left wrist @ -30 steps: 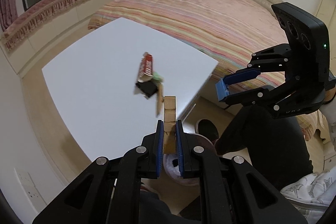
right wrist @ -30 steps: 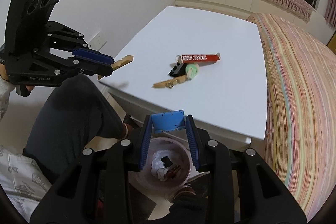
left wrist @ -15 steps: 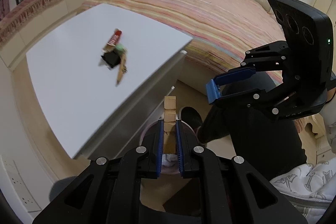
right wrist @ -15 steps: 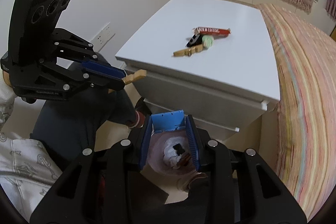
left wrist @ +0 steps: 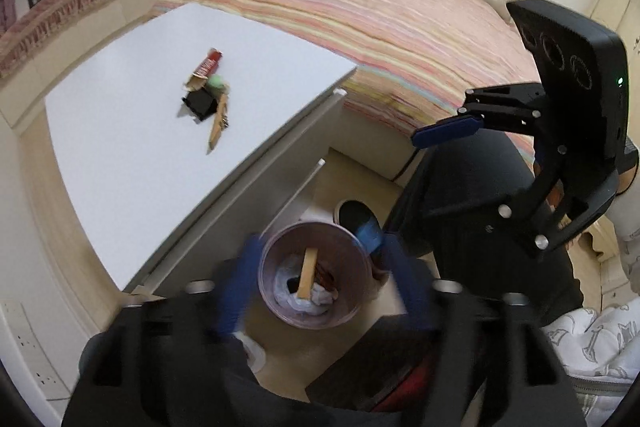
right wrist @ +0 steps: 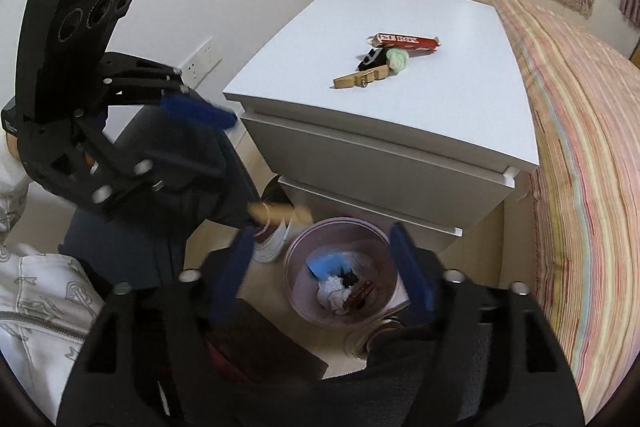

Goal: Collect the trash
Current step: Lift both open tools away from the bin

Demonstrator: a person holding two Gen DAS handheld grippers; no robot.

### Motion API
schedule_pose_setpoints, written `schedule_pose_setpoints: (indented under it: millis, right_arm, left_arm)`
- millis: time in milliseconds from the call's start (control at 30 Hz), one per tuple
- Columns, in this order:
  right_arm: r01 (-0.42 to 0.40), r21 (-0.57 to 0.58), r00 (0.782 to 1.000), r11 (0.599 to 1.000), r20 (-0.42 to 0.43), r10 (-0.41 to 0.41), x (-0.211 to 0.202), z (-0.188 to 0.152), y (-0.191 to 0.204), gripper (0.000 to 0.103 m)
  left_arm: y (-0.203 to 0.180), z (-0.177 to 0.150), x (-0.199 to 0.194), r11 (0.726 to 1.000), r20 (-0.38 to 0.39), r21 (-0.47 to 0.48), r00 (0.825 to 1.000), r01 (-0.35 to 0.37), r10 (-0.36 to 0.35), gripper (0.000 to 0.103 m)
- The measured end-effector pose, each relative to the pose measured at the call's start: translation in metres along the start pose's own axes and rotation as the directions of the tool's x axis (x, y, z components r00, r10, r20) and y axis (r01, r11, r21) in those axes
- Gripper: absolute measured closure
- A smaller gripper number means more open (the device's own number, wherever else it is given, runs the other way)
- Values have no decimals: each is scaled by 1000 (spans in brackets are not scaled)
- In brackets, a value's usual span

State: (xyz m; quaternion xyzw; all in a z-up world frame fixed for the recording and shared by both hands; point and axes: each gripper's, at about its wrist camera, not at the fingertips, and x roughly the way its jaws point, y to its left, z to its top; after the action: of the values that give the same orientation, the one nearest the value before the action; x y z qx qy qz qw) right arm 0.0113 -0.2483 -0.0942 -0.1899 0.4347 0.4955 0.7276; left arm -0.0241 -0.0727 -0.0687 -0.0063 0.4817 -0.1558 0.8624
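both tools [left wrist: 320, 287] [right wrist: 324, 267] gape wide above the bin [left wrist: 316, 321], a wooden stick [left wrist: 308, 277] inside it.

My left gripper [left wrist: 316, 287] has opened; 0.5 s ago it was clamping the clothespin [left wrist: 308, 277], which now sits free over the bin [left wrist: 352, 311], between the spread fingers. My right gripper [right wrist: 324, 283] has also opened wider than before, and the bin looks closer in both views.
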Motion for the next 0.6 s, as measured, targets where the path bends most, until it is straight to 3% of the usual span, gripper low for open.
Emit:
schedule_pose_setpoints:
  millis: [33,167,600]
  right_arm:
    - [4,4,1000,1000,5,-4,-1,0,0,15]
    - [13,18,1000,1000,6,-13,0,0,-2,6]
    - [34,39,999,999,-6,-34,3,8,-8,3]
  left_arm:
    - [1,0,-2,1000,17,-5,1000,-17,17,13]
    - [7,1,-7,998,33,-36,998,-54,55,10]
    - [17,4,-9,994,40,-60,995,-92,95,8]
